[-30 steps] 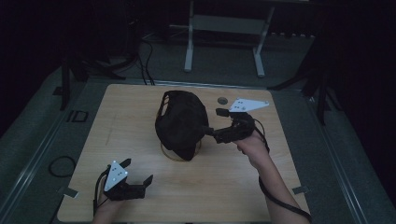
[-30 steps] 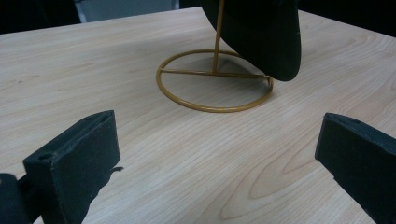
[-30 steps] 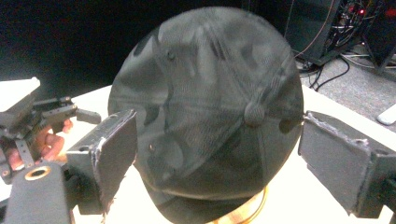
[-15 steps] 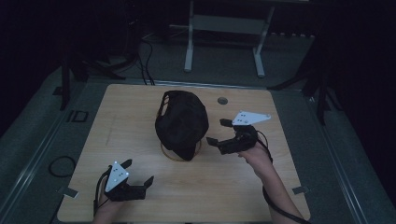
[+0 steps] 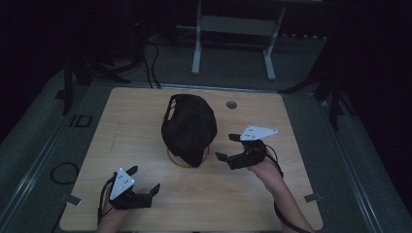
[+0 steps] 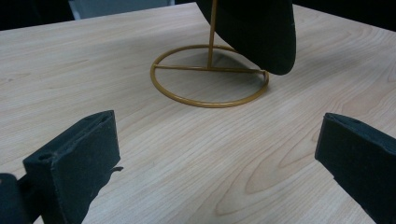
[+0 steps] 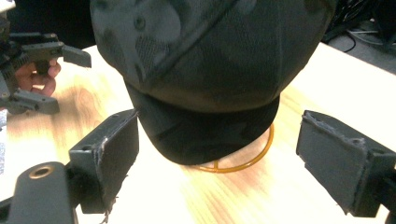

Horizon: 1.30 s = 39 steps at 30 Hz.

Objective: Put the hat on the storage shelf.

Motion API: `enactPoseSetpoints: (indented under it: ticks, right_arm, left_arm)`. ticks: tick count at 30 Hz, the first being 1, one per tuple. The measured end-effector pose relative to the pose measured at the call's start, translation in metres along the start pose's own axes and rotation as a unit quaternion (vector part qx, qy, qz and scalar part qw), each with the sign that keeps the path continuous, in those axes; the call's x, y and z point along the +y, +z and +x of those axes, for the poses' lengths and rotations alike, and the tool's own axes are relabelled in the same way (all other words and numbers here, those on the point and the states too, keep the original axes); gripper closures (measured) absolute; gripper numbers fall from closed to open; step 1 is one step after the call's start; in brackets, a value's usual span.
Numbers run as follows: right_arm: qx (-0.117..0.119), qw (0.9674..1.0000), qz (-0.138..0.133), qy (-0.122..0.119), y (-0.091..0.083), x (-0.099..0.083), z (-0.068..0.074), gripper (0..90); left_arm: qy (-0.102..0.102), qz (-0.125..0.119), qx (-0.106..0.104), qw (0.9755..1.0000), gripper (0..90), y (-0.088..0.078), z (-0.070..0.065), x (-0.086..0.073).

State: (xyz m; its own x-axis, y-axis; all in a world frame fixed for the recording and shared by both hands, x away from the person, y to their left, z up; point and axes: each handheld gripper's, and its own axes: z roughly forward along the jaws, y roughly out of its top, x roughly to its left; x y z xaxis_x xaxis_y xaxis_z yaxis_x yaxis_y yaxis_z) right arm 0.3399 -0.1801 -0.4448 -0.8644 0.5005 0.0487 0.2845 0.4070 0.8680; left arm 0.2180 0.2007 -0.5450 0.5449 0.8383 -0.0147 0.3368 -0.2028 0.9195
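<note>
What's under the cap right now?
A gold wire stand: its ring base sits flat on the table, with a thin post rising into the cap. The cap's brim overhangs the ring. The top of the stand is covered by the cap, so its shape cannot be seen.

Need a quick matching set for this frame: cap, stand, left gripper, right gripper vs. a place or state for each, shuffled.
Things:
1. cap
2. stand
3. left gripper
4. right gripper

Places or states:
A. open, at the table's near left edge
B. gold wire ring resting on the table
C. open, just right of the cap's brim
D. black, sitting on top of the stand

Pairs: 1-D, 2-B, 3-A, 4-C
</note>
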Motion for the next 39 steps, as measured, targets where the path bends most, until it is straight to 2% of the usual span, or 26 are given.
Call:
enactPoseSetpoints:
  ticks: [13, 18, 22, 35, 39]
  right_arm:
    - [0.007, 0.9997, 0.022, 0.013, 0.012, -0.038, 0.0, 13.0]
    - [0.013, 0.9996, 0.025, 0.008, 0.017, -0.051, 0.001, 13.0]
    - [0.016, 0.9993, 0.03, 0.018, 0.02, -0.06, 0.0, 13.0]
    - [0.007, 0.9988, 0.042, 0.025, 0.017, -0.087, -0.003, 13.0]
    - [0.004, 0.9984, 0.04, 0.04, 0.011, -0.096, -0.008, 13.5]
  left_arm:
    - [-0.004, 0.001, -0.004, 1.0, 0.4, 0.001, 0.0, -0.001]
    - [-0.005, 0.003, -0.008, 0.9999, 0.4, 0.001, 0.0, -0.001]
    - [-0.007, 0.002, -0.008, 0.9999, 0.4, 0.001, 0.0, -0.001]
    - [-0.006, 0.001, -0.006, 1.0, 0.4, 0.0, 0.0, -0.001]
    - [-0.007, 0.002, -0.008, 0.9999, 0.4, 0.0, 0.001, -0.001]
